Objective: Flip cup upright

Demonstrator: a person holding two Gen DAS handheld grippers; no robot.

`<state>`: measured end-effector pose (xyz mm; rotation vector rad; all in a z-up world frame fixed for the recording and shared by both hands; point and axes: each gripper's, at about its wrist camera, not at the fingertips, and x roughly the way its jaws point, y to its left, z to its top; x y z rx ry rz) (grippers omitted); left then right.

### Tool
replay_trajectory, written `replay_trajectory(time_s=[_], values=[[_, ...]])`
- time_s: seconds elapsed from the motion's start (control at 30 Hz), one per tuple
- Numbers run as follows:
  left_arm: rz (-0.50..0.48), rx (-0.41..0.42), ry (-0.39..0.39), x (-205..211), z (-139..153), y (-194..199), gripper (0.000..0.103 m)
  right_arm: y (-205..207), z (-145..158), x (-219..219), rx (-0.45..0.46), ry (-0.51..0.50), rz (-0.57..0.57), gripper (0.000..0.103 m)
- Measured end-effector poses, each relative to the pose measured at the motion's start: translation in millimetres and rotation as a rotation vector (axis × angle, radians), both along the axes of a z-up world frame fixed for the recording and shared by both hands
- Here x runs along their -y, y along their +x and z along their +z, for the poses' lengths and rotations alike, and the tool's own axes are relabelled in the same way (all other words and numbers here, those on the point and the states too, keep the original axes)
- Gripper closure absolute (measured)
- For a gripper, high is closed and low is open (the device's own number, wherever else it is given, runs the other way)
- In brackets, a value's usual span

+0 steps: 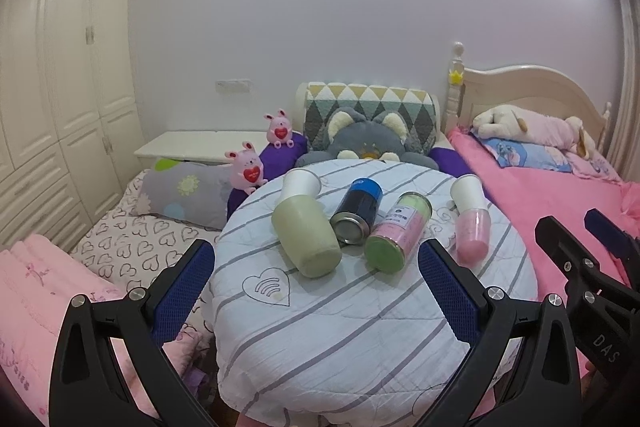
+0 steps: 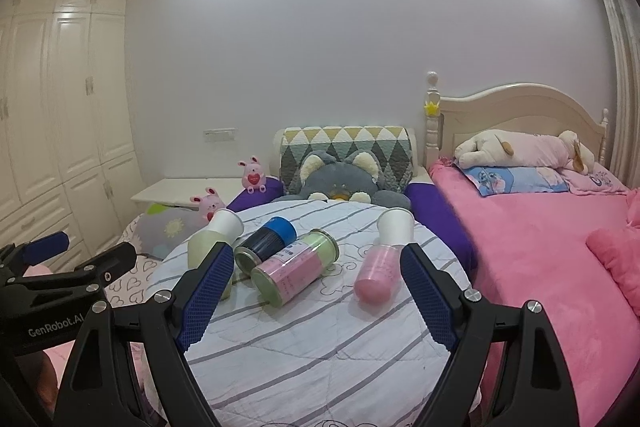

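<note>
Cups and cans lie on their sides on a round worktop point(image 1: 360, 327) that wears a white cloth with grey stripes. The green cup point(image 1: 306, 233) is on the left, with its flat bottom toward the camera and a white paper cup point(image 1: 301, 183) at its far end. The pink cup point(image 1: 473, 235) is on the right, close to the worktop's right edge, with another white paper cup point(image 1: 469, 193) at its far end. Between them lie a dark can with a blue cap point(image 1: 357, 211) and a pink and green can point(image 1: 396, 231), side by side and touching. The dark can sits just beside the green cup.

The left hand-held gripper point(image 1: 316, 301) is wide open and holds nothing. It hangs over the near part of the worktop, where the cloth is bare, and its blue pads point(image 1: 184, 293) stand apart from every cup. The right hand-held gripper point(image 2: 318, 301) is wide open too and holds nothing. In the right wrist view, its left pad hides part of the green cup point(image 2: 202, 247), and the pink cup point(image 2: 378, 277) lies just inside its right pad point(image 2: 428, 297). Each gripper shows at the edge of the other's view.

A pink bed point(image 2: 540, 259) is close on the right side of the worktop. A bed with a heart sheet point(image 1: 132, 243) is on the left. A grey plush cat point(image 1: 364, 143) and two pink bunny toys point(image 1: 248, 167) sit behind the far edge.
</note>
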<state>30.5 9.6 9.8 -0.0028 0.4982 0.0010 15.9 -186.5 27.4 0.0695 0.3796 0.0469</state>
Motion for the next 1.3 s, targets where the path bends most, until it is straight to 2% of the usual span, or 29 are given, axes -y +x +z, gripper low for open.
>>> replay_trajectory(time_s=[0.83,1.3], values=[[-0.003,-0.051,-0.005,1.6,-19.7,24.0,0.000,25.1,-11.4,-3.4,-0.048,-0.012,-0.026,0.016],[0.014,-0.048,0.011,0.0,-24.6,28.5,0.000,29.7,-11.8,-2.9,-0.054,-0.009,-0.026,0.016]])
